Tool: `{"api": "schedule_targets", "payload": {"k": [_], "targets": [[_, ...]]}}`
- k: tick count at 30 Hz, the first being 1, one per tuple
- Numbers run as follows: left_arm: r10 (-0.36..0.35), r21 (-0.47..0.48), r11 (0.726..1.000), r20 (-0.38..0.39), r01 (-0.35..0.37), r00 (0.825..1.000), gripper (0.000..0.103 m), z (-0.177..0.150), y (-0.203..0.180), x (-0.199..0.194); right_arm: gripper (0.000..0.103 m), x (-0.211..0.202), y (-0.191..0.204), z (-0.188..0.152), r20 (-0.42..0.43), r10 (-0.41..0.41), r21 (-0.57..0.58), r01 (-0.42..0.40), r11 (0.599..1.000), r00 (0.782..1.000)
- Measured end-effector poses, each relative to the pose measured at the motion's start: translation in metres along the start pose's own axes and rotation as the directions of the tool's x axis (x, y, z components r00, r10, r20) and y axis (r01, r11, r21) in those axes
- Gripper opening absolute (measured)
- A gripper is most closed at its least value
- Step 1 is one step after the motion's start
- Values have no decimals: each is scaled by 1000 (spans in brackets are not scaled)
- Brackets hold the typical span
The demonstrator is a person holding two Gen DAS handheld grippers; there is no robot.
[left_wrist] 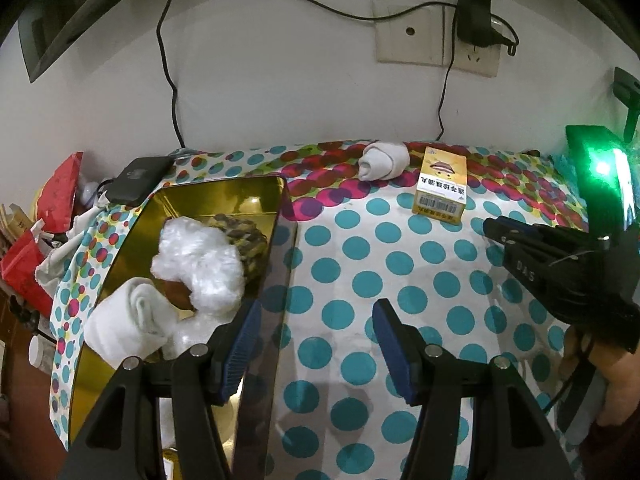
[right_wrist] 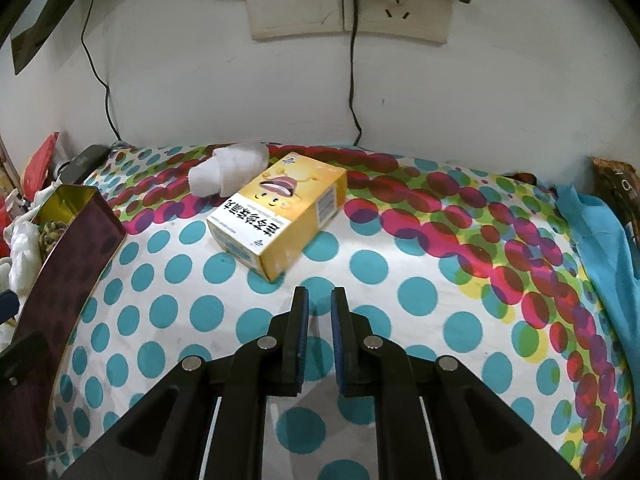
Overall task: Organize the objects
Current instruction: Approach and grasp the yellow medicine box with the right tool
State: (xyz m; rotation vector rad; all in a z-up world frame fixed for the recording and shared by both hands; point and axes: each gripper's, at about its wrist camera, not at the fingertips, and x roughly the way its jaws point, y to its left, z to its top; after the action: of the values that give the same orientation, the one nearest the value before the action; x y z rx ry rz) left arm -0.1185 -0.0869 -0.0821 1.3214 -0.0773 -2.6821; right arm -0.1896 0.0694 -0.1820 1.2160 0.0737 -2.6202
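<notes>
A gold tin box (left_wrist: 224,190) stands at the left of the polka-dot table; it holds a rolled white sock (left_wrist: 128,320), crumpled clear plastic (left_wrist: 200,264) and a dark patterned item (left_wrist: 244,236). My left gripper (left_wrist: 316,344) is open and empty, its left finger over the tin's right wall. A yellow medicine box (left_wrist: 440,186) (right_wrist: 280,216) and a rolled white sock (left_wrist: 384,160) (right_wrist: 230,172) lie near the back wall. My right gripper (right_wrist: 320,312) is nearly shut with a narrow gap, empty, just in front of the yellow box; it also shows in the left wrist view (left_wrist: 492,228).
A black device (left_wrist: 138,178) with cables lies at the back left. Red packets and clutter (left_wrist: 36,240) crowd the left edge. A wall socket with a plugged charger (left_wrist: 474,16) is above. A blue cloth (right_wrist: 600,248) lies at the right.
</notes>
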Motion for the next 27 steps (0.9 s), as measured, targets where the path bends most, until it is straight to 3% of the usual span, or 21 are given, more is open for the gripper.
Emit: {"api": "schedule_targets", "payload": {"k": [13,19,20,21,22,24,27], "targets": [[6,13,1000,-21,-6,1000,60,2,-17,10,11,-11,-10,-7,20,-4,-12,5,1000,1000],[-4,-3,1000,-23,4,1000,60,1,-18,11,15,-11,-10,-7,19,45,-16,-45,999,999],[-6,-5,1000,-22,6,1000,60,1,-17,11,17,-11,-9,-7,23,61,-10,-61,998,998],[-9,-7,1000,-20,9,1000,60,1,-17,11,27,-12,-9,-6,30,84,2,-84,996,996],[-11,-8,1000,-19,11,1000,60,1,-16,10,44,-11,-8,-6,33,92,12,-93,996,995],[-12,-7,1000,-14,12,1000,60,2,-14,9,62,-9,-4,-4,38,93,29,-94,995,995],[-14,-13,1000,-7,13,1000,60,3,-8,8,62,-6,4,3,57,102,37,-104,994,993]]}}
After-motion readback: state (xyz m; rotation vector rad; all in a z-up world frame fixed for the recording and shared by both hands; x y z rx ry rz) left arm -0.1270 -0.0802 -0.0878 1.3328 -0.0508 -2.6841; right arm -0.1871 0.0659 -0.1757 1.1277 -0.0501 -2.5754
